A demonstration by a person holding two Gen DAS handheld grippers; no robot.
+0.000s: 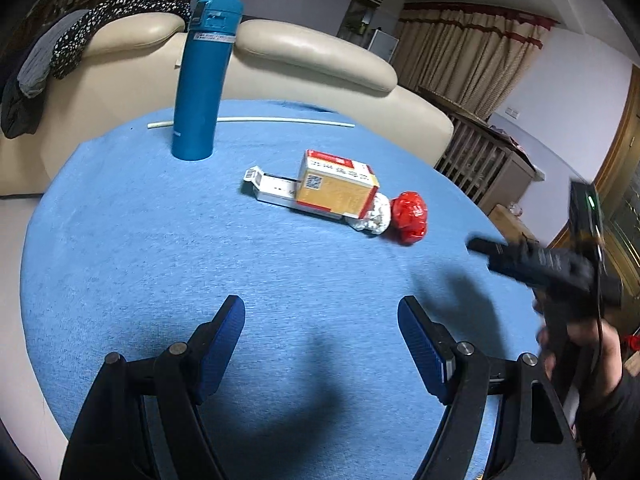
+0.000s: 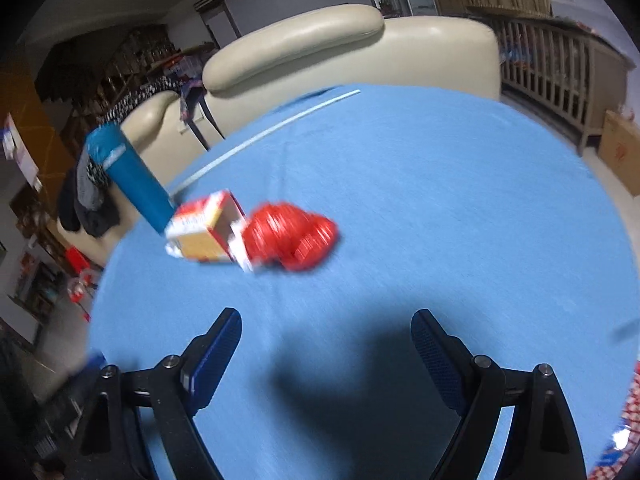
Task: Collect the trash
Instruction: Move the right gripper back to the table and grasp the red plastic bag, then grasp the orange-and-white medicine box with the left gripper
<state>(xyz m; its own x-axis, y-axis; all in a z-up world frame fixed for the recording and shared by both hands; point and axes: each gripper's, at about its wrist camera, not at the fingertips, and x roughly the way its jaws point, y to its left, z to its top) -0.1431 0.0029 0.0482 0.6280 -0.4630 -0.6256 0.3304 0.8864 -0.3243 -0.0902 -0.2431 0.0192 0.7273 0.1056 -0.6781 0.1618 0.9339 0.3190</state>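
While both grippers, left (image 1: 321,312) and right (image 2: 326,325), hover with fingers spread and empty, trash (box (image 1: 336,188), red wad (image 1: 409,217)) lies mid-worktop (image 1: 120,240); approach slowly, straddle one piece.

Cream leather sofa (image 1: 312,56) stands directly behind the blue-covered surface (image 1: 160,240). Dark spotted clothing (image 1: 100,24) is draped over the sofa's left back cushion. Right of the sofa: a slatted wooden cabinet (image 1: 484,168); above it, beige curtains with red trim (image 1: 472,56) and a pale wall (image 1: 568,112). Left of the sofa, dim cluttered shelves (image 2: 132,64). Indoor light, soft shadows.
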